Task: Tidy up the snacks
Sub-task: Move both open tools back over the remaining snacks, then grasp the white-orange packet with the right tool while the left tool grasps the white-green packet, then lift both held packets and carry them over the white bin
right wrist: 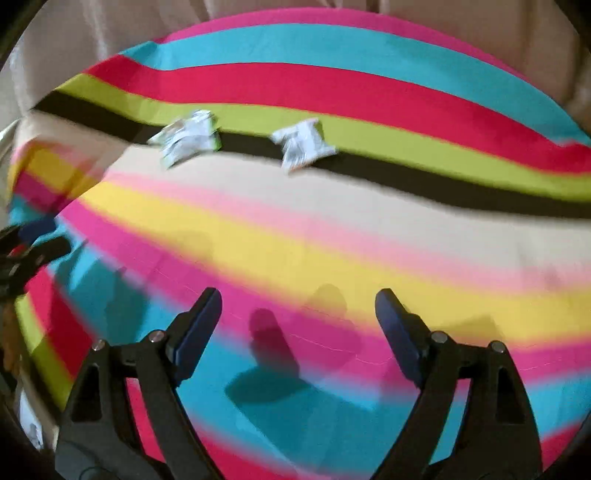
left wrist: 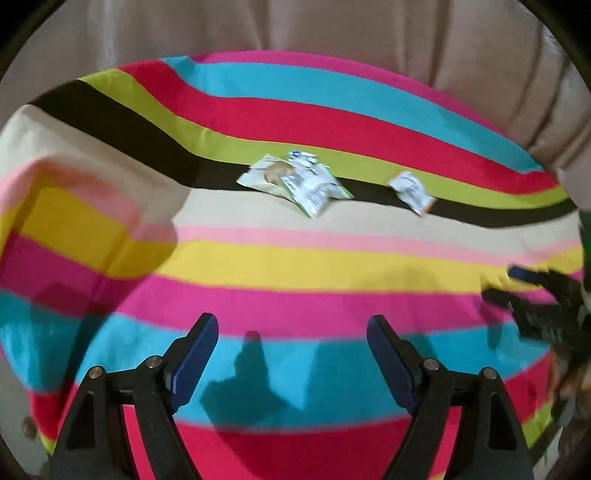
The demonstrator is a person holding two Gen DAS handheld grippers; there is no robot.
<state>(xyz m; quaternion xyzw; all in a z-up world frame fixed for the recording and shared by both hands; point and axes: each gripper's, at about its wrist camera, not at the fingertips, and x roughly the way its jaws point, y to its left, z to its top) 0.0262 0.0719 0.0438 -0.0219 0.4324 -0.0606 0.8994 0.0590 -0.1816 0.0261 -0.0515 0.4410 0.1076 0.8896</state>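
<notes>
Nearest the lens in the left wrist view, the left tool stands with its jaws spread wide and nothing between them, only its own shadow on the cyan stripe of the striped cloth that covers the tabletop. In its own view the right tool is the same: jaws wide apart, empty, hanging over the pink and cyan bands. Both point down at a slant, probably so that either can drop onto a packet without having to open first. In the left view the right tool also shows as a dark blur at three o'clock, so the two work side by side. Farther out, at about twelve o'clock from the left tool, lies a small pile of snack packets, at least two overlapping on the dark brown stripe where it meets the cream one; how many are stacked there I cannot tell. A lone snack packet sits near the pile at one o'clock, apart from it. The snacks look loosely scattered, not sorted, so the organizing seems barely begun. Beyond the tabletop's far edge hangs a beige curtain.
</notes>
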